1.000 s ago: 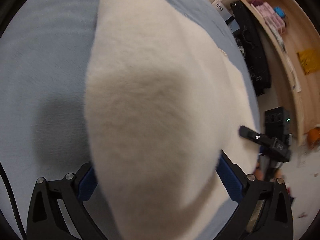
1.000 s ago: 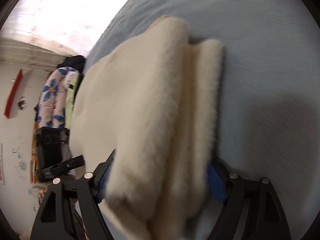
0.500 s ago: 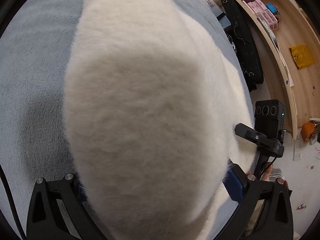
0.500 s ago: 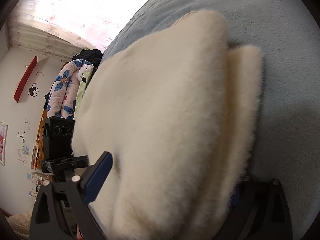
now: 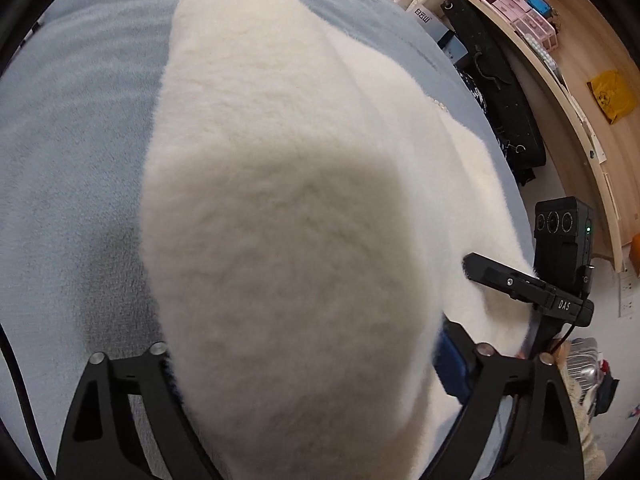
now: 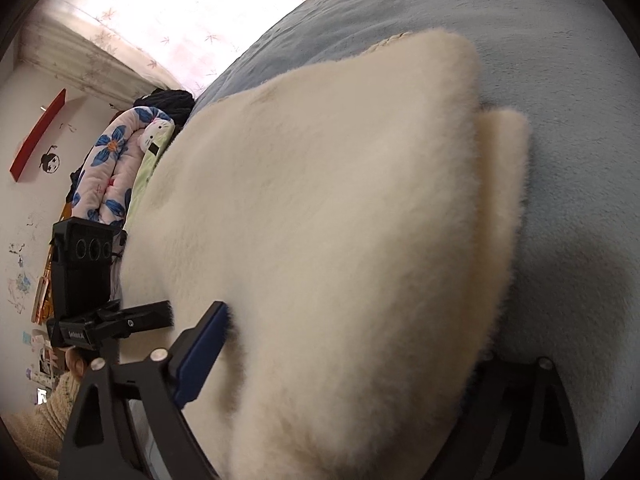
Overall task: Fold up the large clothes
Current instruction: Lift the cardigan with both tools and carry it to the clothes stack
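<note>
A cream fleece garment [image 5: 288,220] lies folded in layers on a light blue bed cover [image 5: 72,128]. In the left wrist view its fold bulges between my fingers and hides the left gripper's [image 5: 308,364] tips; the jaws stand wide on either side of the fabric. The right gripper shows there at the right edge [image 5: 520,280]. In the right wrist view the garment [image 6: 340,240] fills the space between the right gripper's [image 6: 348,344] jaws, with a lower layer [image 6: 504,168] sticking out to the right. The left gripper appears at the left [image 6: 112,320].
A wooden shelf unit [image 5: 576,92] with small boxes and a black bag [image 5: 496,80] stand beside the bed. A flowered quilt [image 6: 116,160] and a curtained window [image 6: 168,20] lie past the bed's far side. The blue cover [image 6: 560,80] extends to the right.
Both grippers have gone from pinching the fleece to standing wide apart around it. The garment has settled lower onto the bed, and both cameras have tilted up slightly.
</note>
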Motion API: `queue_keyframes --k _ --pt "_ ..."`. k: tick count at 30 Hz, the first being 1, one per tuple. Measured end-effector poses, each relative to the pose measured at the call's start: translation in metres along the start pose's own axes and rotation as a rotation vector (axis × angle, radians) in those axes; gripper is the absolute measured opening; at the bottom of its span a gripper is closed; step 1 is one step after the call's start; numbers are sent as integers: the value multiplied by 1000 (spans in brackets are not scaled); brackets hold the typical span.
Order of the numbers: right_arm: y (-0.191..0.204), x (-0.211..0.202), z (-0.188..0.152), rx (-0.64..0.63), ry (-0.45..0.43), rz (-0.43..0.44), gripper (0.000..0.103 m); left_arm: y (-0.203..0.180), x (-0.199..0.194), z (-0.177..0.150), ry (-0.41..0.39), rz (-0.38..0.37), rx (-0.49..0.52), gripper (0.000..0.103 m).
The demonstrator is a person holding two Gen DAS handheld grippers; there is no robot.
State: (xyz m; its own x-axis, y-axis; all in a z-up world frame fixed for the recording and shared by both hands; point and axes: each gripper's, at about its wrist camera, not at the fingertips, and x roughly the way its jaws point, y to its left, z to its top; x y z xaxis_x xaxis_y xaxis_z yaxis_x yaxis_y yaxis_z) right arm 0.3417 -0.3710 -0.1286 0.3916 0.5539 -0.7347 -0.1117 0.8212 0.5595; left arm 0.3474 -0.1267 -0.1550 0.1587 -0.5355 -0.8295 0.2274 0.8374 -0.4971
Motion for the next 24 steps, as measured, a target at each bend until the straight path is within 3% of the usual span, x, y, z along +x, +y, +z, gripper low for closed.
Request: queue_keyframes --k 3,5,8,14,24 --pt "5 -5 -1 15 -10 -15 80 -9 -6 1 -30 31 19 80" --pt "12 -12 -1 29 -32 -26 65 -13 -10 1 -50 53 36 75" --pt "23 -25 -4 35 -59 -28 52 -21 -20 -1 -76 79 54 69" --pt "68 -28 -29 8 -43 -64 48 -26 -45 -18 -101 127 54 64" --pt "148 -25 -94 -32 -19 -37 47 -13 -109 -83 -96 181 44 63"
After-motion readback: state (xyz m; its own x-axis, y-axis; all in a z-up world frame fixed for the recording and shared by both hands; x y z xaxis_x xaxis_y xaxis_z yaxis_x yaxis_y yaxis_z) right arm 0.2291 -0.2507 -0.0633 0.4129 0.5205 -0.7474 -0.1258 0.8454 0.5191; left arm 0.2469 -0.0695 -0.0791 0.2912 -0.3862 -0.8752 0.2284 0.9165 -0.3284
